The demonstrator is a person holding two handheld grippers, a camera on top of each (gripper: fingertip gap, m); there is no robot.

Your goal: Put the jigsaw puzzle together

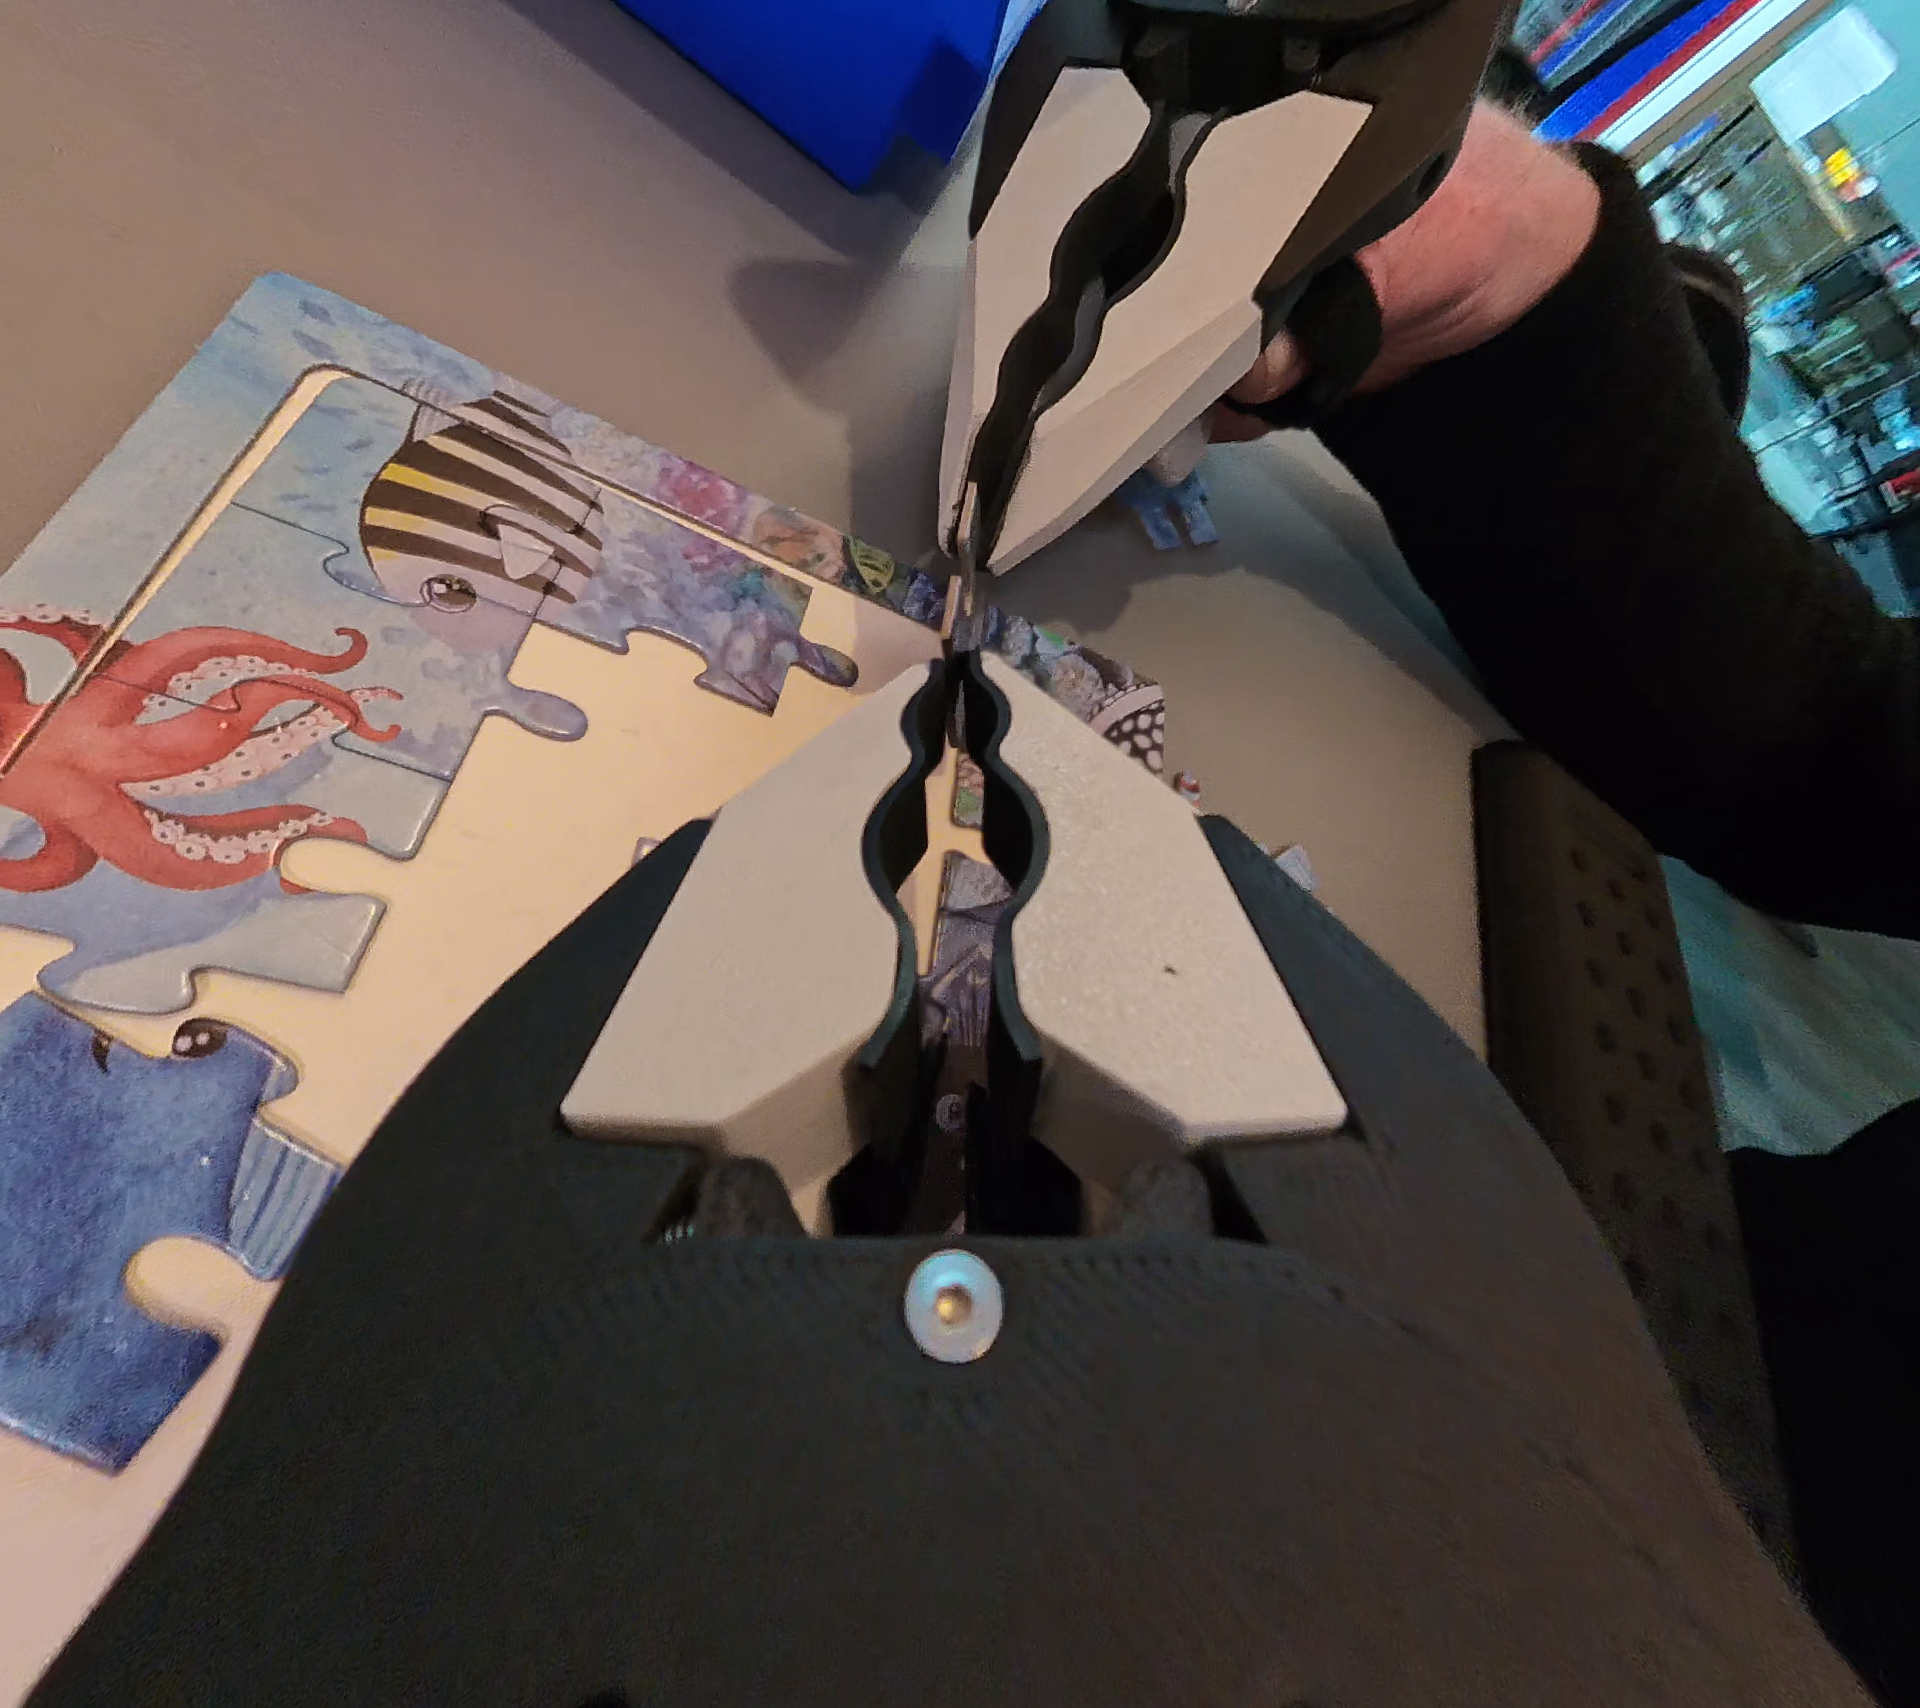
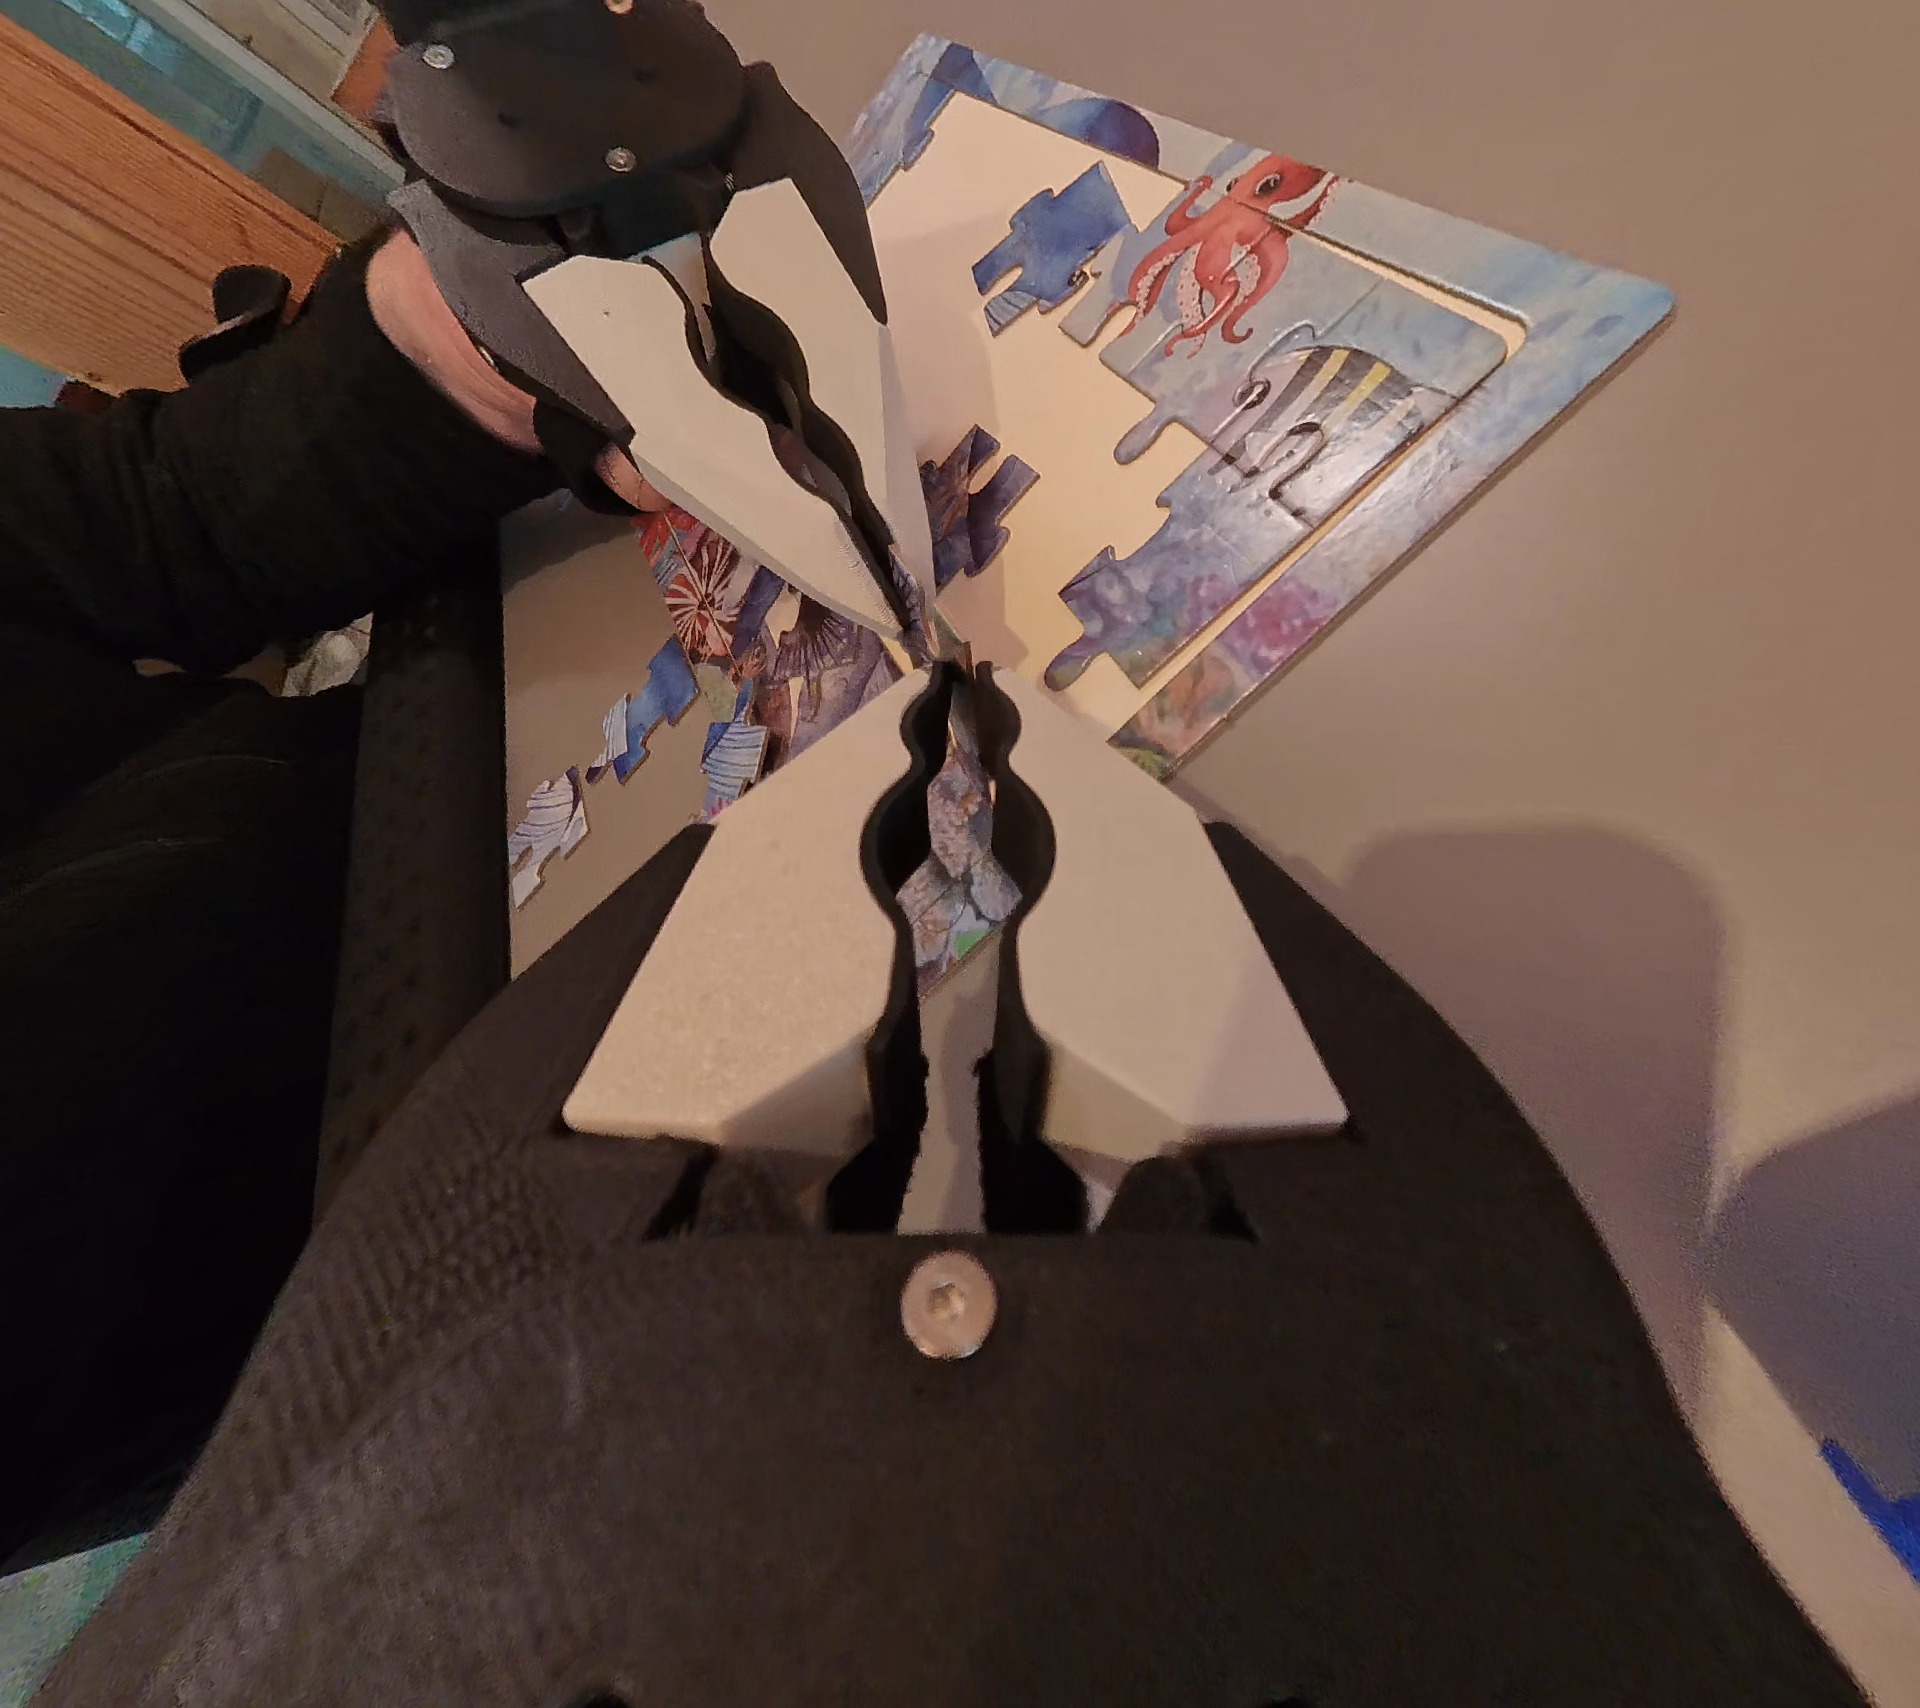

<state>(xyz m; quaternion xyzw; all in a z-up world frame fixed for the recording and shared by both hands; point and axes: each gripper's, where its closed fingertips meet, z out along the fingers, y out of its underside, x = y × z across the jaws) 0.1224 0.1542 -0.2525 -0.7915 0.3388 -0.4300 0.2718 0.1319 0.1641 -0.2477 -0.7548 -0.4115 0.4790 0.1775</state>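
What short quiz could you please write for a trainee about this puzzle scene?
1. True or false: the red octopus is already assembled in the puzzle tray.
2. Which animal is assembled next to it? A crab; B striped fish; C turtle.
3. Fill in: the left hand-held gripper and the right hand-held gripper are each shut on a puzzle ____.
Key: 1 true; 2 B; 3 piece.

tongs (image 1: 957, 682): black bodies, white wavy-edged fingers | silver screw | sleeves: black, apparently knit
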